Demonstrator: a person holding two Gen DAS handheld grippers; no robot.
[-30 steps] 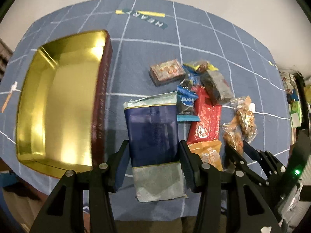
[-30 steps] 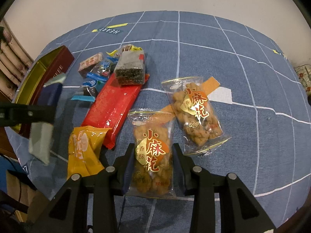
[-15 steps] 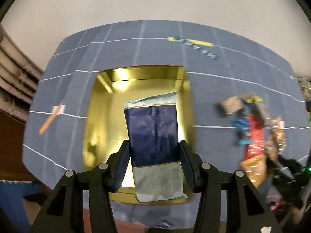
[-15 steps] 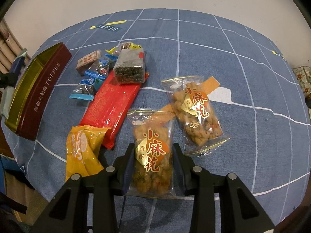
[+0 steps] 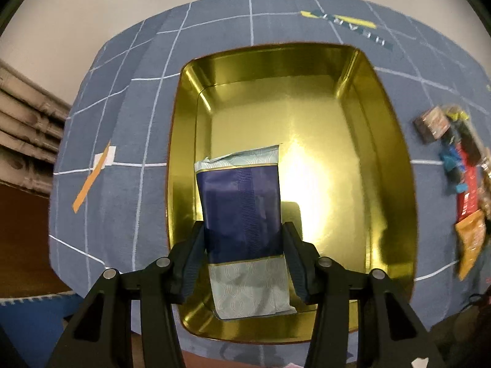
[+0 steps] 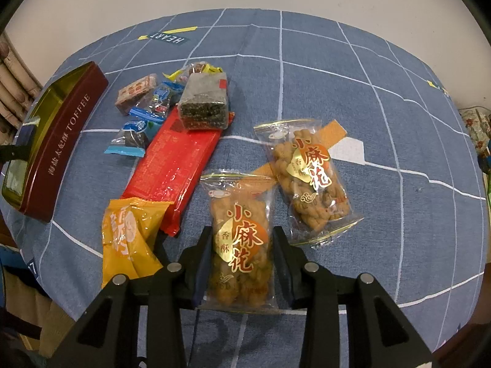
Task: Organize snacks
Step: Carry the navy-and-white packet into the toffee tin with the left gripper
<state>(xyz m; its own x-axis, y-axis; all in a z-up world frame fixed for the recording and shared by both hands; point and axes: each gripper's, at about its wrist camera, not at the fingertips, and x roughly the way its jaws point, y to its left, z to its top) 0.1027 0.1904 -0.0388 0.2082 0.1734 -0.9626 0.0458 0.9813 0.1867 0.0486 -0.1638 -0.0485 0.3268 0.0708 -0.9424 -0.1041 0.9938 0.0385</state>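
Observation:
My left gripper (image 5: 242, 230) is shut on a navy and pale-green snack packet (image 5: 242, 196) and holds it over the inside of an open gold tin (image 5: 396, 153). The tin's floor shows nothing else in it. In the right wrist view the same tin (image 6: 61, 141) shows its dark red side at the far left. My right gripper (image 6: 242, 236) is shut on a clear packet of fried dough twists (image 6: 239, 224) that rests low over the blue checked cloth (image 6: 383, 107).
A second twist packet (image 6: 313, 178) lies just right of the held one. To the left are an orange packet (image 6: 129, 236), a long red packet (image 6: 175, 165), a dark sesame block (image 6: 204, 104) and several small wrapped sweets (image 6: 138, 132). The table edge runs close below both grippers.
My left gripper has carried the navy packet leftward, from beside the snack pile to over the gold tin. The right gripper and its twist packet have stayed put.

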